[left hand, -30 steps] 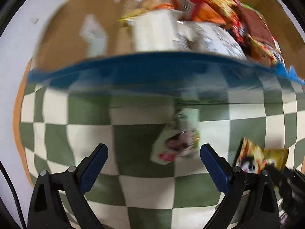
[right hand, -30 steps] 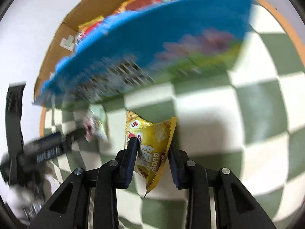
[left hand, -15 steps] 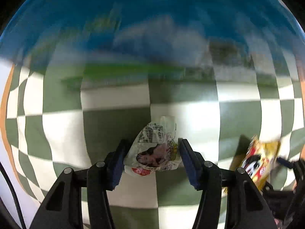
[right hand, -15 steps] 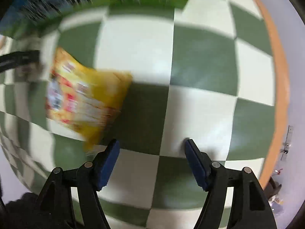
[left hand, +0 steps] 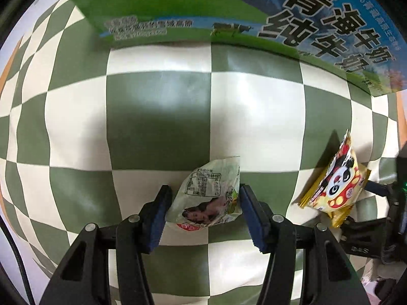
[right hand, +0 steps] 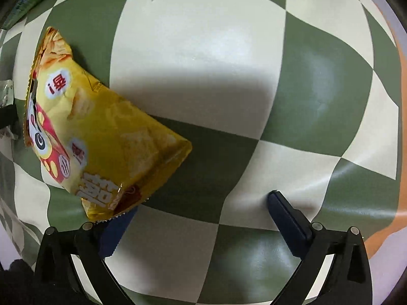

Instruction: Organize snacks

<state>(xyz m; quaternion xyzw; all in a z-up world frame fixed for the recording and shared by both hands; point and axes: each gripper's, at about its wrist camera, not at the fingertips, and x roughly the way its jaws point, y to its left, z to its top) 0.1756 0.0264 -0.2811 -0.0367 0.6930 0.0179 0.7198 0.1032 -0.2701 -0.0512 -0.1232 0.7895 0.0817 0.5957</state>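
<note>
The left claw [left hand: 205, 212] pinches a pale green snack packet [left hand: 208, 198] between its blue pads, the packet resting low on the green-and-cream checked bench [left hand: 157, 117]. The right claw [right hand: 203, 218] is spread wide with nothing between its pads; a yellow panda chip bag [right hand: 101, 137] lies on the bench, its lower corner over the claw's left pad. A blue-and-green milk carton box [left hand: 229, 12] stands along the bench's far edge.
</note>
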